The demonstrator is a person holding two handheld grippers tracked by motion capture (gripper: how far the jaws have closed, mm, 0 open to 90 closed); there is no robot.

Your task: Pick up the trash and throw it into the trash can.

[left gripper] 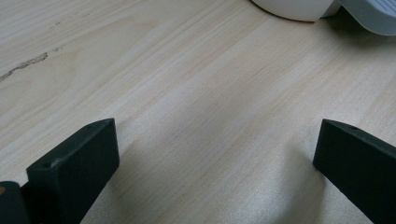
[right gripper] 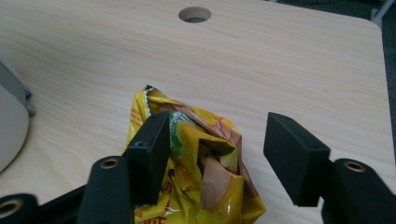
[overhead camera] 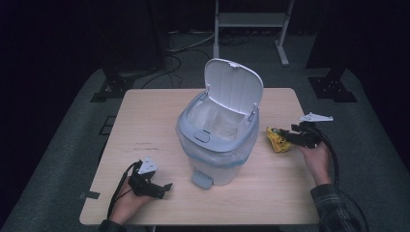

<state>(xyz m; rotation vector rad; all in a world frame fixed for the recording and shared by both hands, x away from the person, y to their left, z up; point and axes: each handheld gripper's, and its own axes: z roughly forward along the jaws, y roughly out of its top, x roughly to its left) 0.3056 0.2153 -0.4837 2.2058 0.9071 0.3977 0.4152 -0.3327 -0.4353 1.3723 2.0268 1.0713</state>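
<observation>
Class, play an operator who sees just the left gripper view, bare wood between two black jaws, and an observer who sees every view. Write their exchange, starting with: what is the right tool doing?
Observer: The right tool straddles a crumpled yellow snack wrapper lying on the table; there is a gap at its right jaw, so it is not yet clamped.
Operator: What is the white curve at my top edge?
Observer: A white pedal bin, mid-table, with its lid standing open.
Operator: Is the bin lined?
Observer: Yes, a clear bag folds over its rim.
</observation>
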